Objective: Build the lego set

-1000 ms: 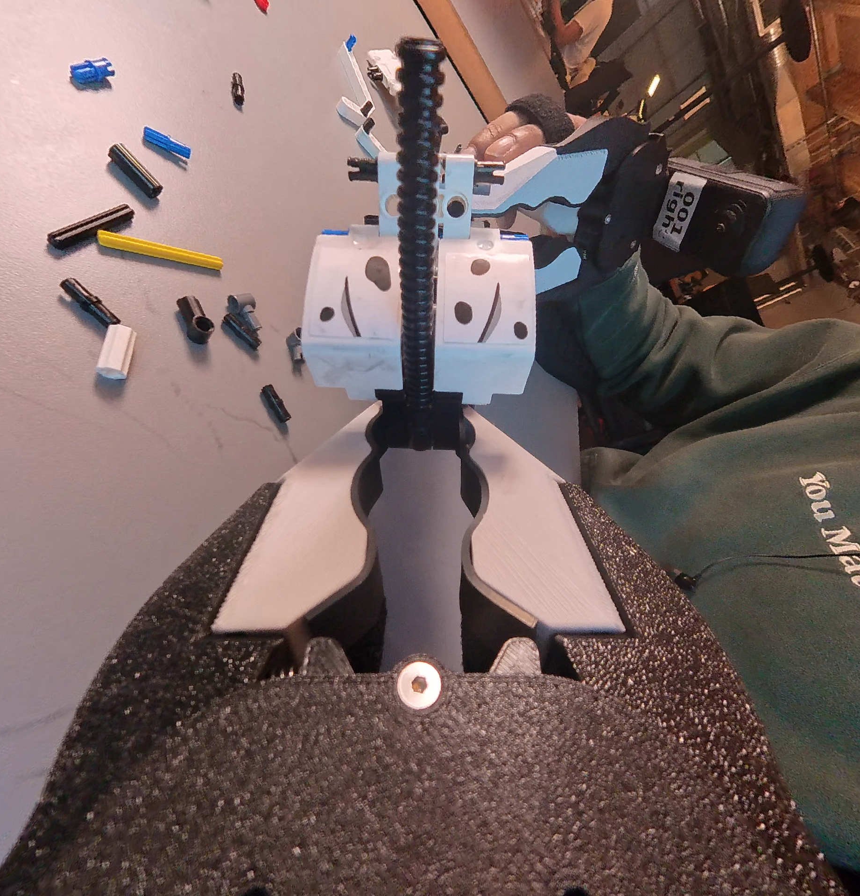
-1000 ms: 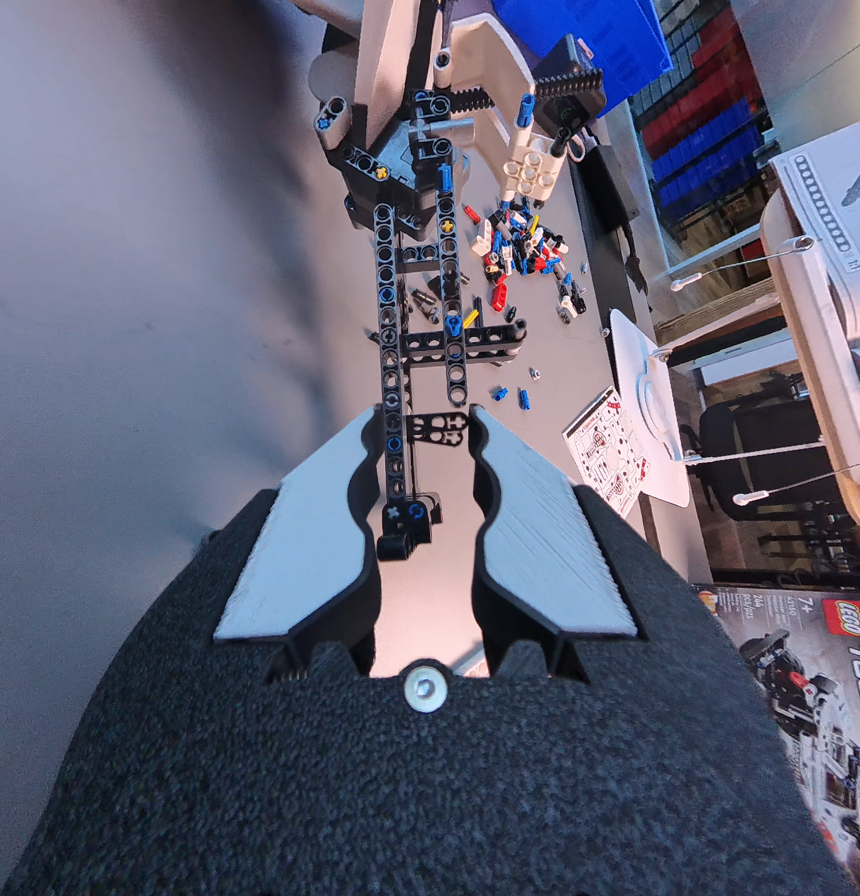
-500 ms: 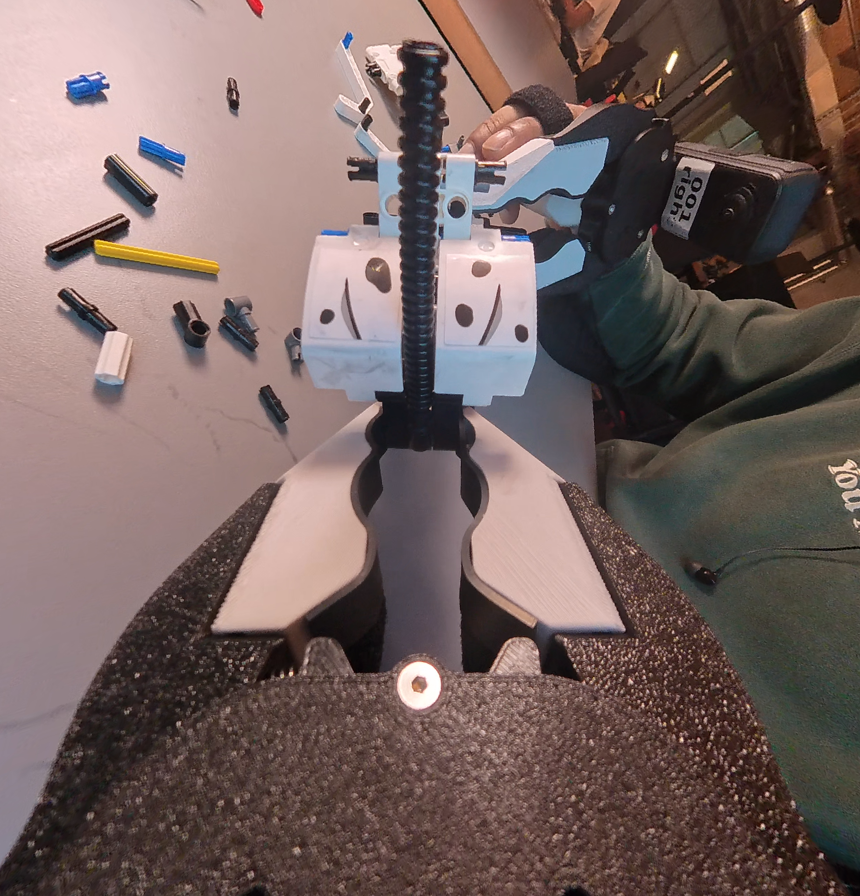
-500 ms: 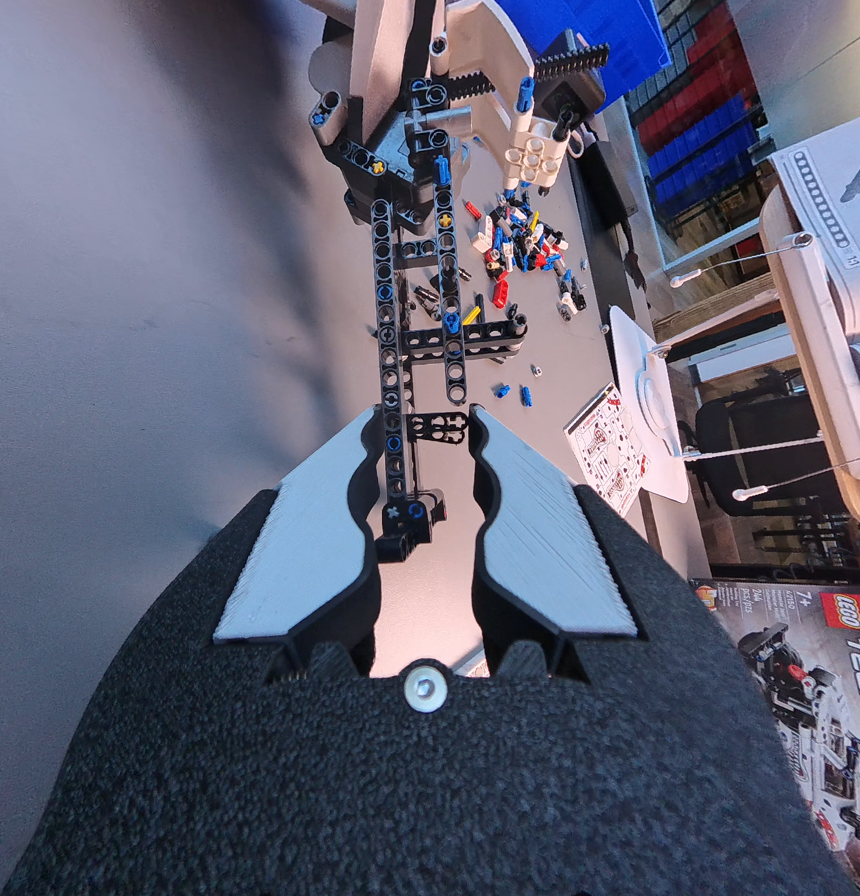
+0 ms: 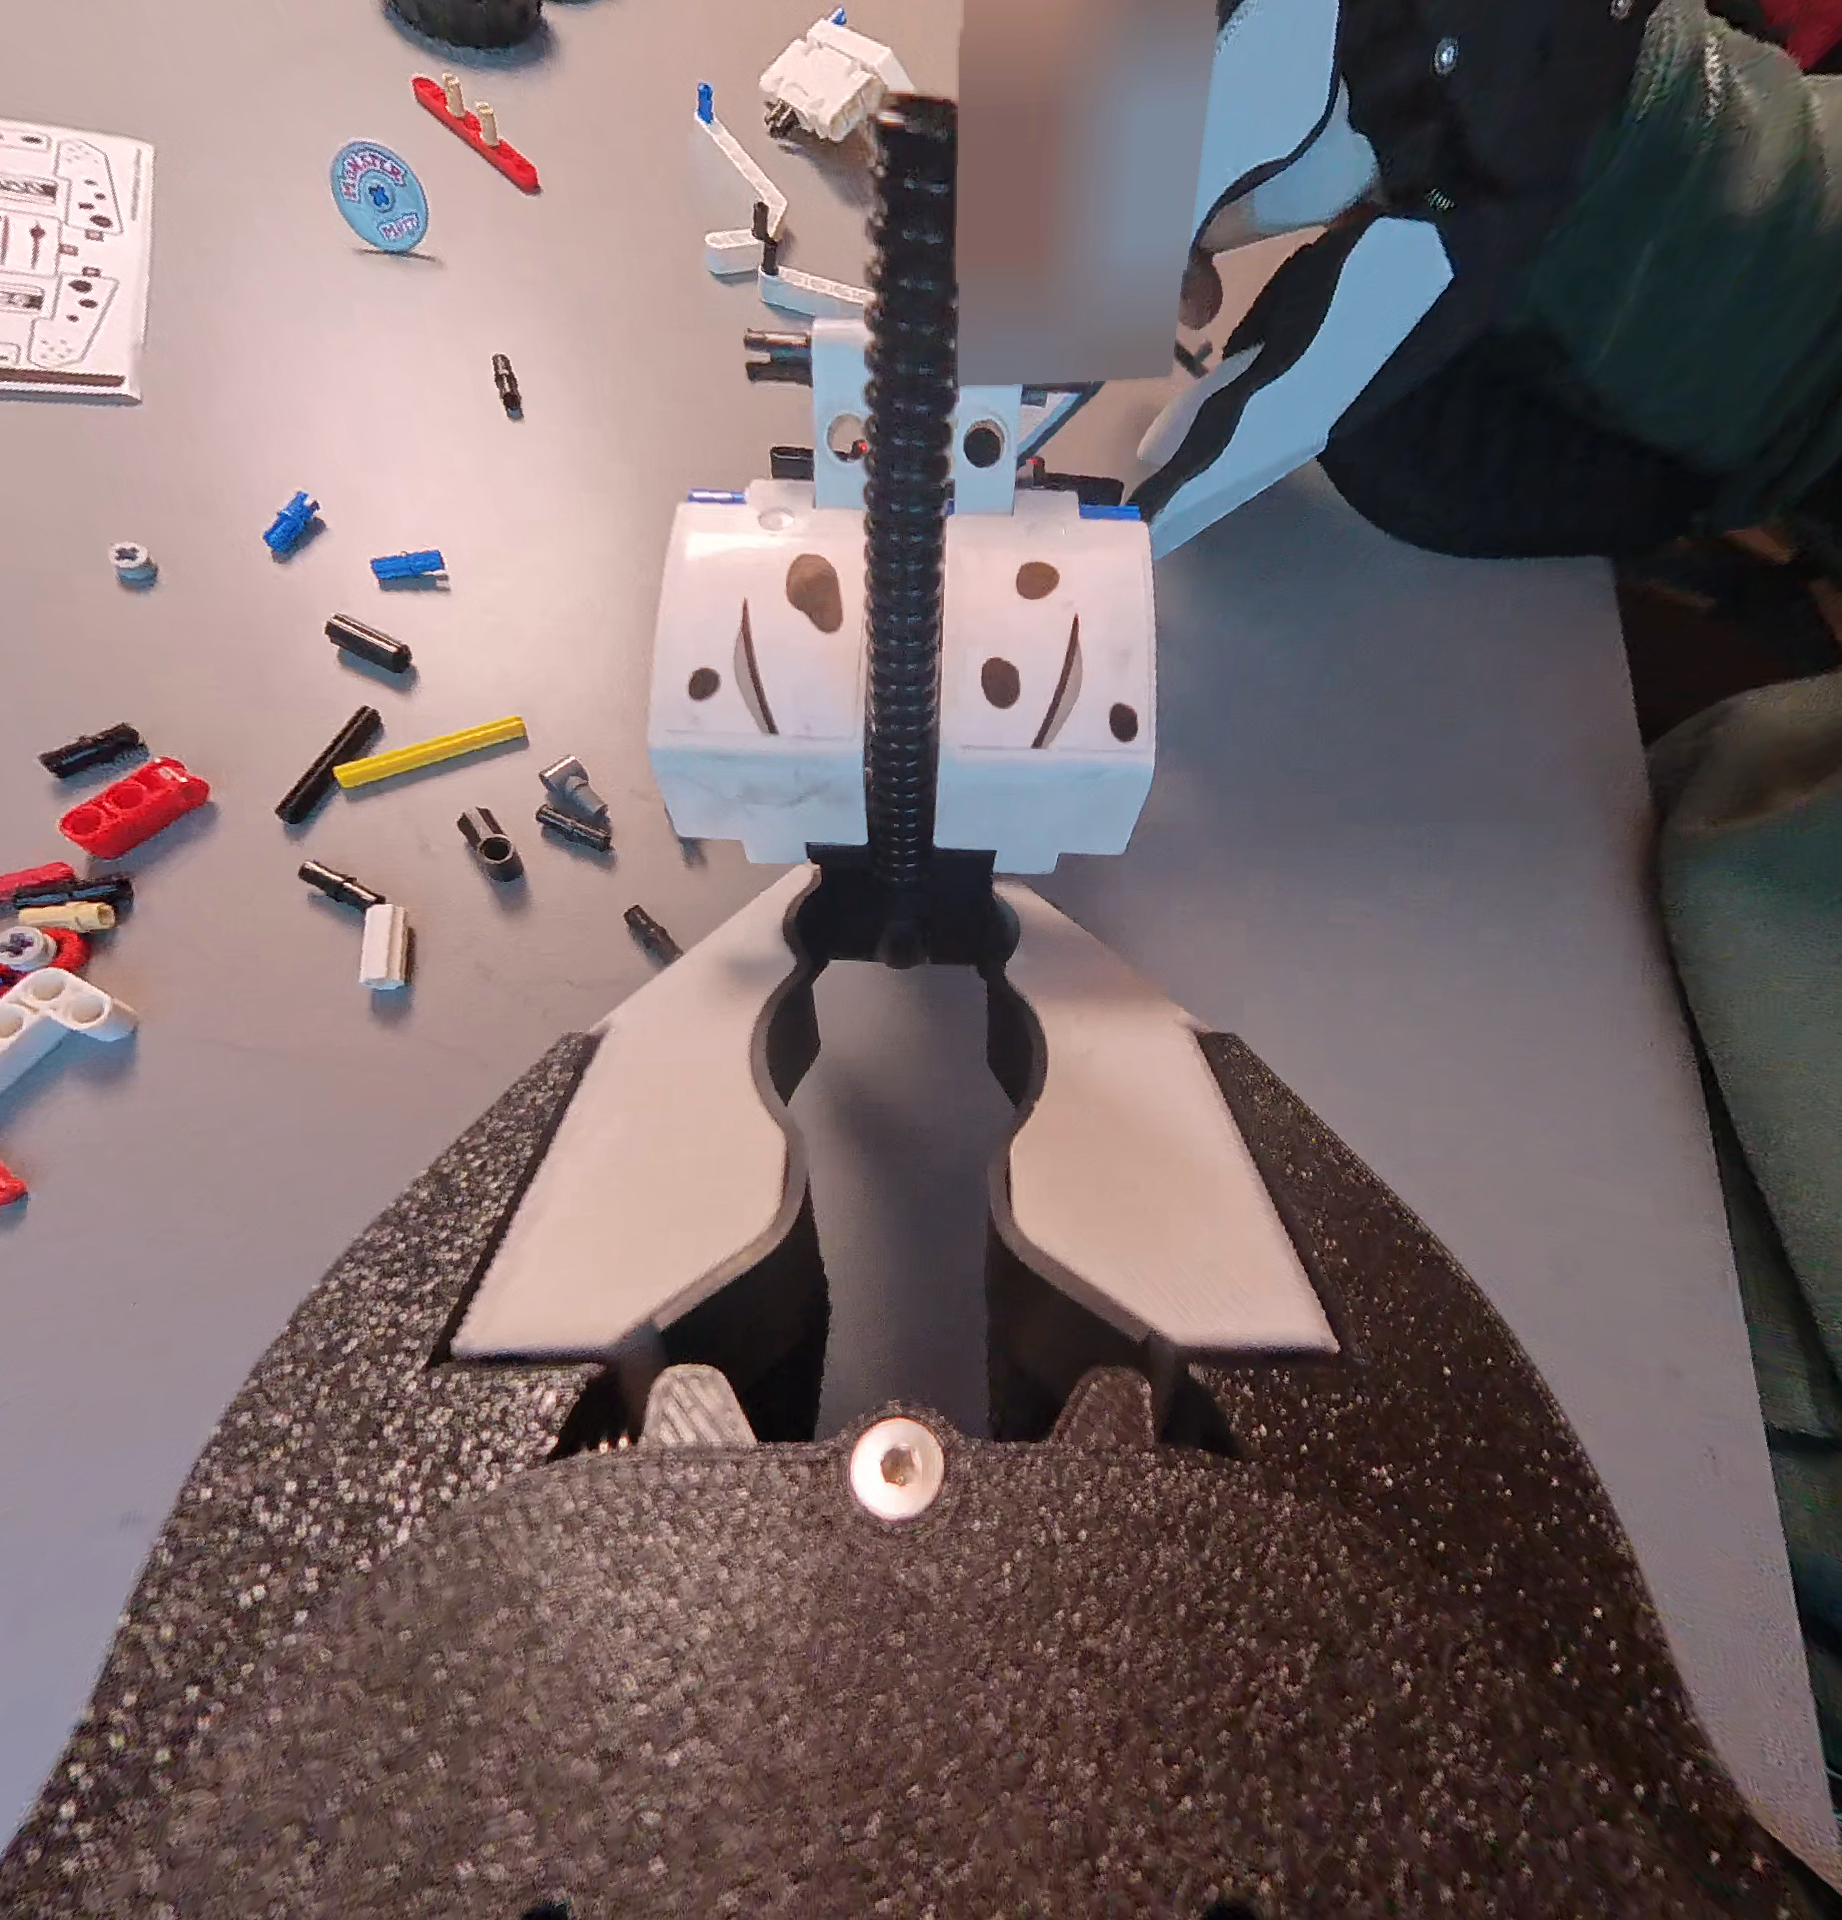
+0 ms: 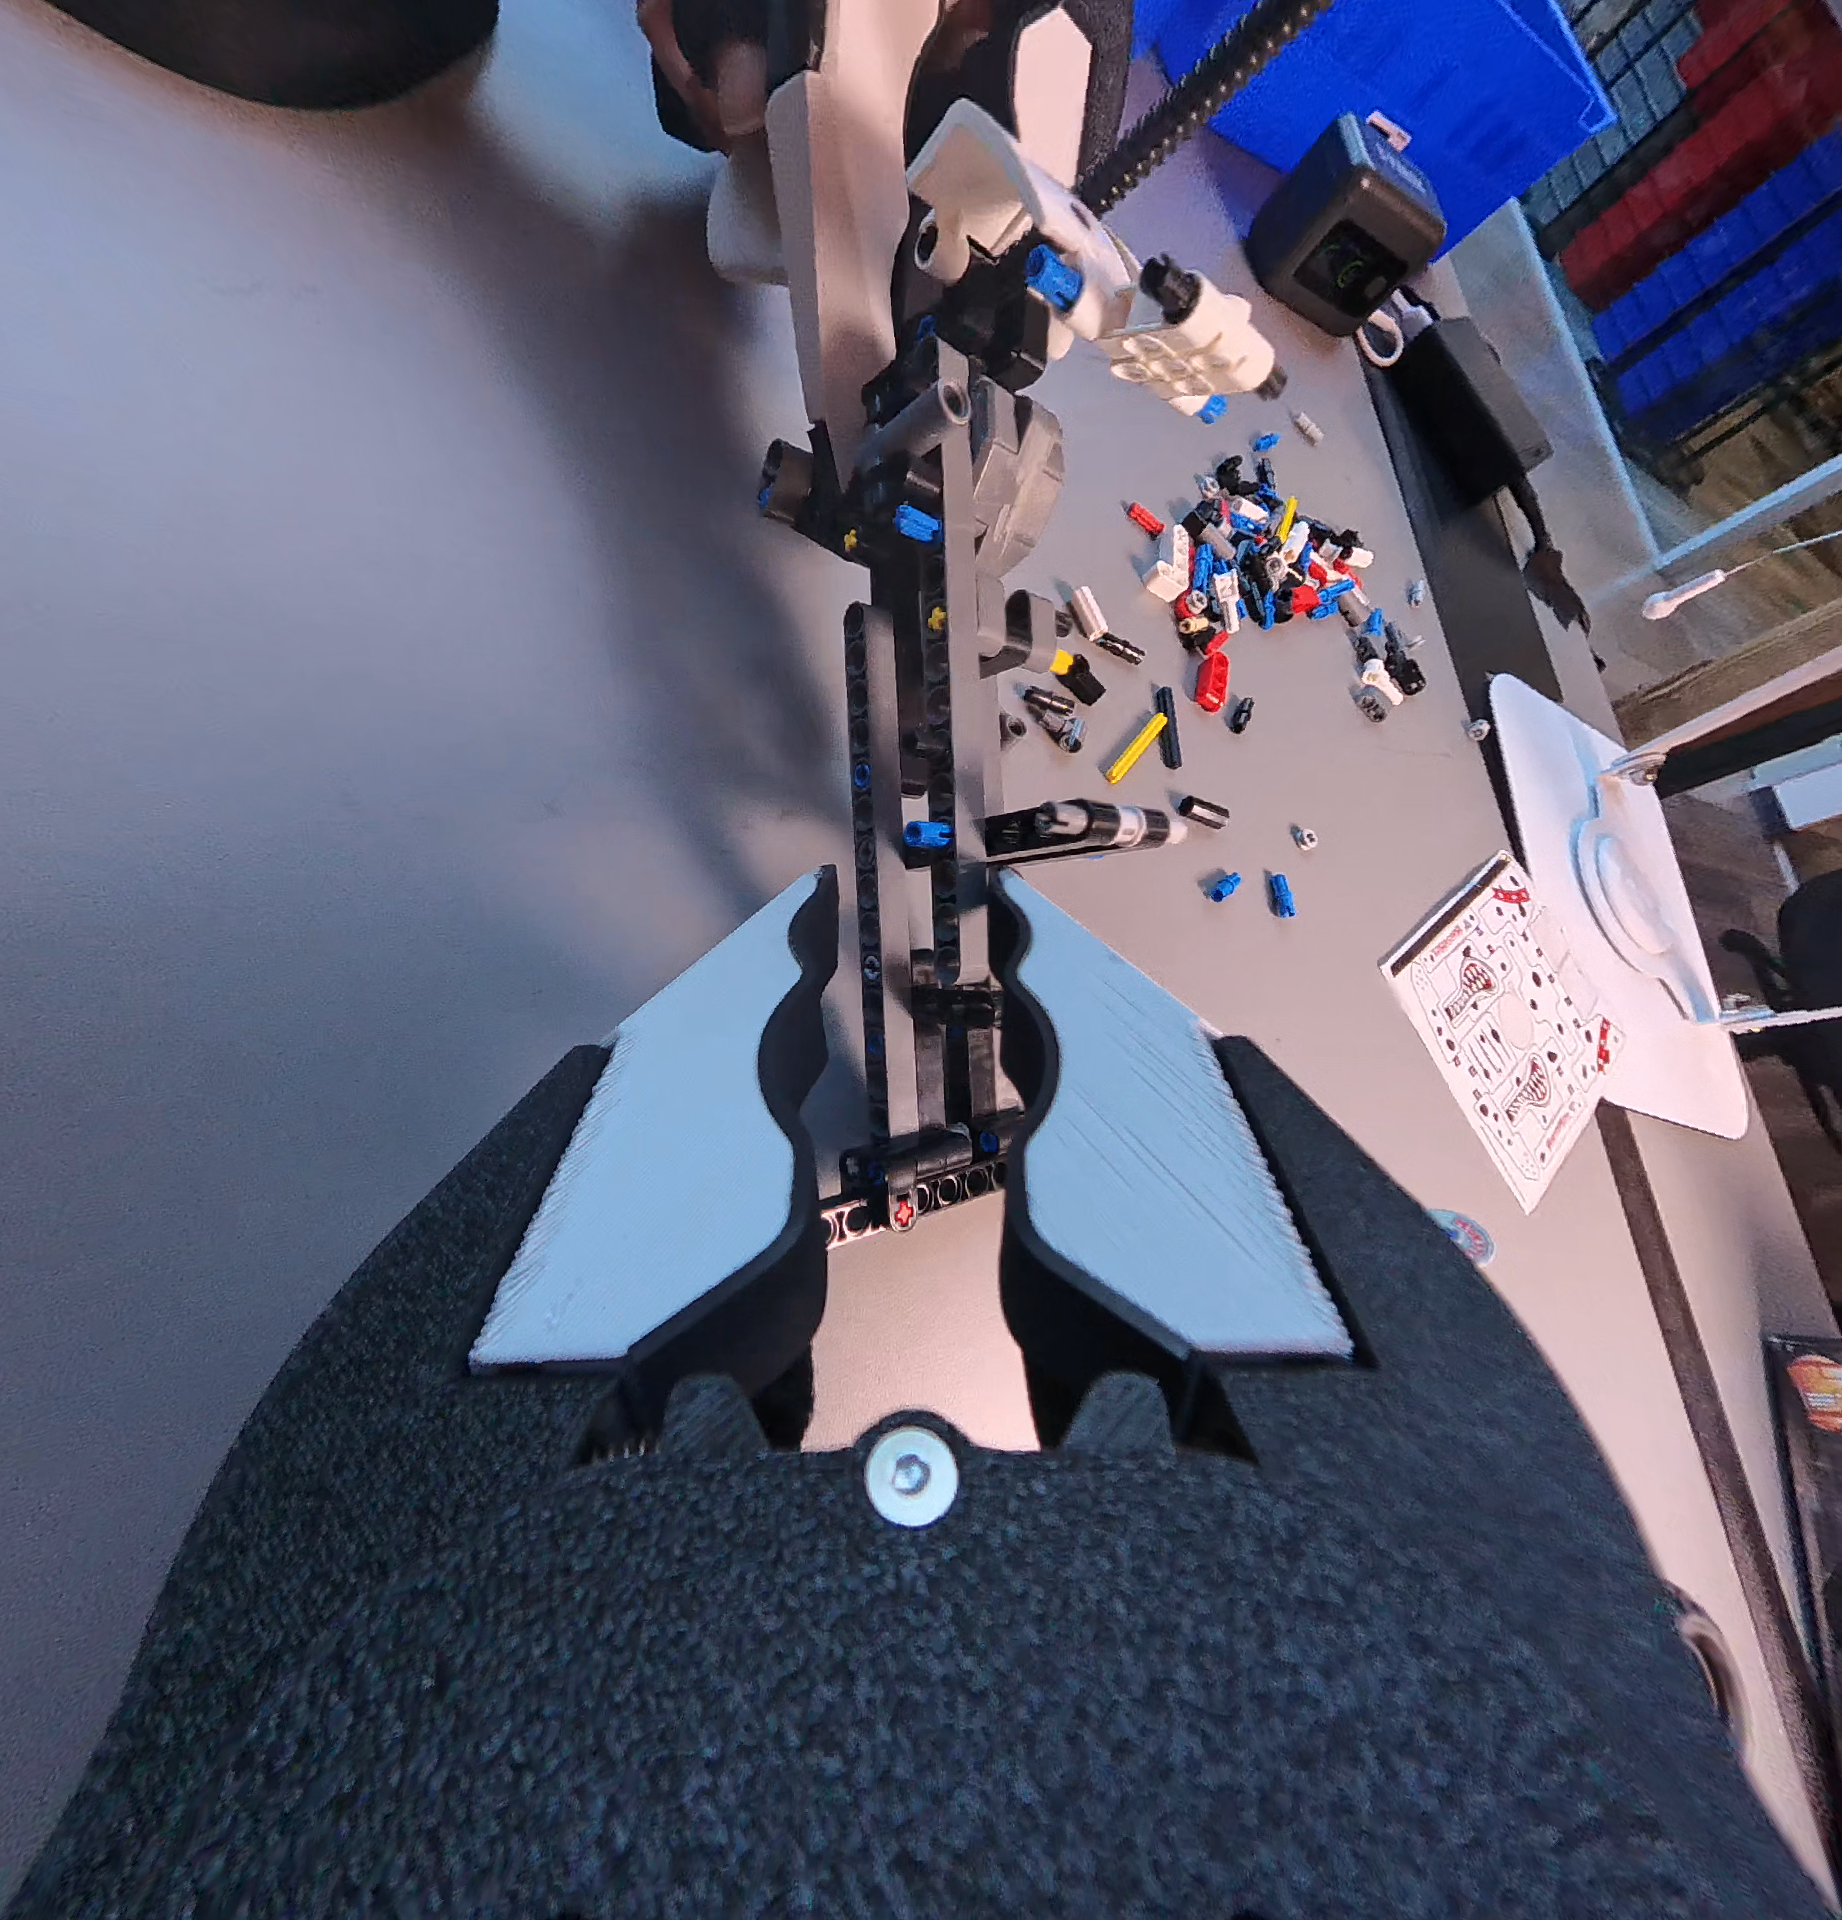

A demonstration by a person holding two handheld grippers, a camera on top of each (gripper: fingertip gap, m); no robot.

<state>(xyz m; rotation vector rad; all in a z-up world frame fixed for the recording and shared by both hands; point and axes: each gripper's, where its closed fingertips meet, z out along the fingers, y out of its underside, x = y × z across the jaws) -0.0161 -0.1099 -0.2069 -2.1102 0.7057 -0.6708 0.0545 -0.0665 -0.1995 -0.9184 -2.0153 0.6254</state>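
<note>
The model [image 5: 901, 686], a white spotted body with a black ribbed hose [image 5: 909, 447] running up its middle, is seen at the centre of the left wrist view, raised over the grey table [image 5: 1395, 935]; it is clamped at its black base by the tips of the left gripper [image 5: 901, 935]. In the right wrist view the model's black beam frame [image 6: 901, 831] runs up the middle of the frame and is enclosed between the fingers of the right gripper [image 6: 912, 904]; the fingers are drawn in beside the frame, but whether it is actually pinched cannot be told. The right gripper is also seen at the upper right of the left wrist view, just beside the model's far end. Loose pieces [image 5: 356, 748] are scattered at the left of that view, among them a yellow axle [image 5: 431, 750], and a denser pile [image 6: 1275, 582] is seen at the upper right of the right wrist view. Printing is borne by a sticker sheet [image 6: 1504, 1029] at the right near the table edge, by a round blue sticker [image 5: 379, 194] at the upper left of the left wrist view, and by a box [image 6: 1831, 1538] at the lower right edge. Bare table is left at the right of the model up to the near edge, where a green sleeve [image 5: 1675, 260] is seen.
</note>
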